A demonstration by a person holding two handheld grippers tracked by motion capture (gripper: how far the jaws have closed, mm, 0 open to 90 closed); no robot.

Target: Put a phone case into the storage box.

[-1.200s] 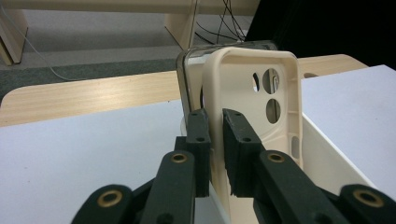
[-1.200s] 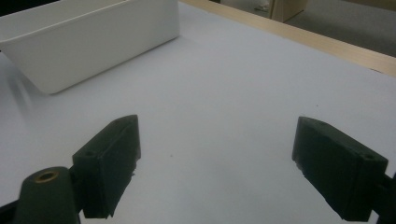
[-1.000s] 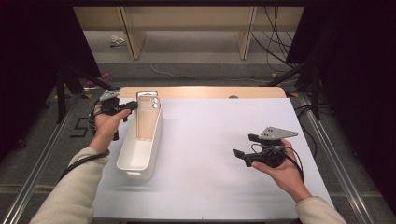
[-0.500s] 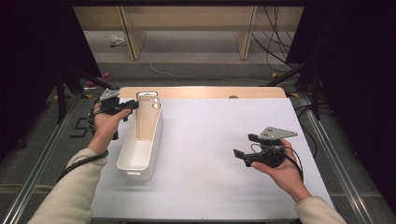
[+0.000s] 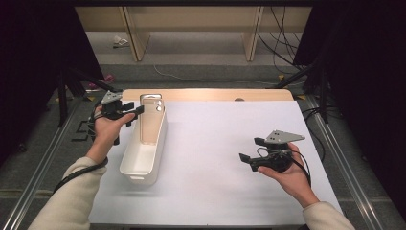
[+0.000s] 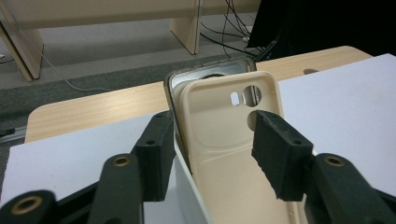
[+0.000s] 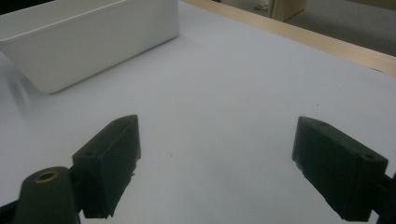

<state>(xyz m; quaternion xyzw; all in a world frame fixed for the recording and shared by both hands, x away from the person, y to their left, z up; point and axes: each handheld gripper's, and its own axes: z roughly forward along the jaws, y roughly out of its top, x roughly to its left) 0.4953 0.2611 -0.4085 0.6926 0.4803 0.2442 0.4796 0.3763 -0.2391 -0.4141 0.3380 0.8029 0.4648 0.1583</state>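
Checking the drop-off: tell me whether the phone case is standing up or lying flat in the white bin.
Standing up. The phone case leans on end against the white bin's far wall, its top above the rim.

Left gripper (image 5: 136,111) sits near the table's far-left corner, held level in the left hand (image 5: 106,127); its 2 jaws have just been opening and stand apart. Right gripper (image 5: 249,152) hovers near the right edge, jaws wide, pointing left.
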